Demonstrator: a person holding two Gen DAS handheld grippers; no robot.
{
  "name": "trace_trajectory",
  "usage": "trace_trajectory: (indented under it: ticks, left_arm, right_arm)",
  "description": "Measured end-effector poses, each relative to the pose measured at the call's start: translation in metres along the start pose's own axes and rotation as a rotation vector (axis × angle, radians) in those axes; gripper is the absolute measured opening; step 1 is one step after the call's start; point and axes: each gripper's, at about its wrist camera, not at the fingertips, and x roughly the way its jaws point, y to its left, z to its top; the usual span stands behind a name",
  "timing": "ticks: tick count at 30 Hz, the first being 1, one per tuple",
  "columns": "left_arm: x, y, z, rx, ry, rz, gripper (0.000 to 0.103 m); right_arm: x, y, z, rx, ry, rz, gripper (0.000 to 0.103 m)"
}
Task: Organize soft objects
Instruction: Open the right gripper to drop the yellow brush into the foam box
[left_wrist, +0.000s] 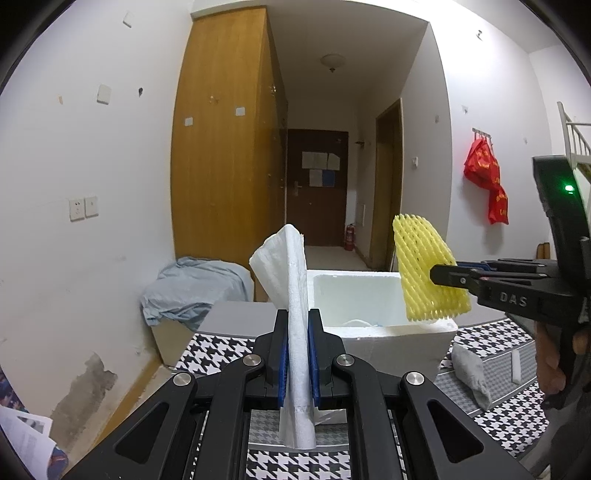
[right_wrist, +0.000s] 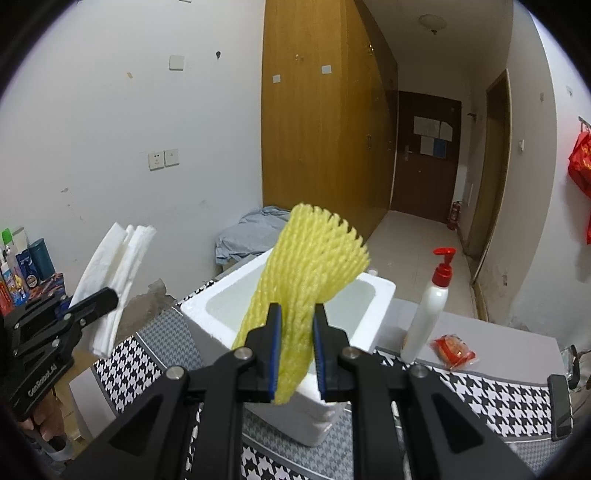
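Pinched upright between the left tool's (left_wrist: 298, 325) blue pads, a folded white foam sheet (left_wrist: 291, 295) rises just before the white foam box (left_wrist: 402, 332). Off to that tool's right, the right tool (right_wrist: 297, 328) clamps a yellow foam net sleeve (right_wrist: 310, 258) (partly flattened) above the box's open top, on the houndstooth-covered tabletop (right_wrist: 491, 391).

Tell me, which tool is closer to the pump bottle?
Right. The right tool, gripping yellow foam netting, is just left of the pump bottle; the left tool is far beyond the foam box.
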Motion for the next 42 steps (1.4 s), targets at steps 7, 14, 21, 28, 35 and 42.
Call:
trace_trajectory:
  ticks: [7, 14, 21, 28, 35, 42]
  left_arm:
    - [-0.004, 0.005, -0.003, -0.006, -0.001, 0.021, 0.010]
    - [-0.008, 0.008, -0.004, -0.012, -0.001, 0.035, 0.010]
    - [-0.009, 0.010, -0.002, -0.022, -0.007, 0.043, 0.010]
    - [-0.011, 0.009, -0.002, -0.018, -0.015, 0.043, 0.010]
    - [-0.006, 0.009, 0.002, -0.018, -0.011, 0.031, 0.010]
    - [0.000, 0.008, 0.006, -0.022, -0.008, -0.010, 0.010]
  right_arm:
    - [0.025, -0.003, 0.007, 0.012, 0.032, -0.013, 0.019]
    - [0.048, -0.009, 0.011, 0.051, 0.076, 0.012, 0.019]
    - [0.058, -0.007, 0.011, 0.035, 0.082, 0.016, 0.020]
    - [0.060, -0.011, 0.008, 0.054, 0.096, 0.026, 0.055]
    - [0.049, -0.010, 0.009, 0.041, 0.092, 0.025, 0.063]
    - [0.030, -0.011, 0.007, 0.023, 0.051, -0.001, 0.075]
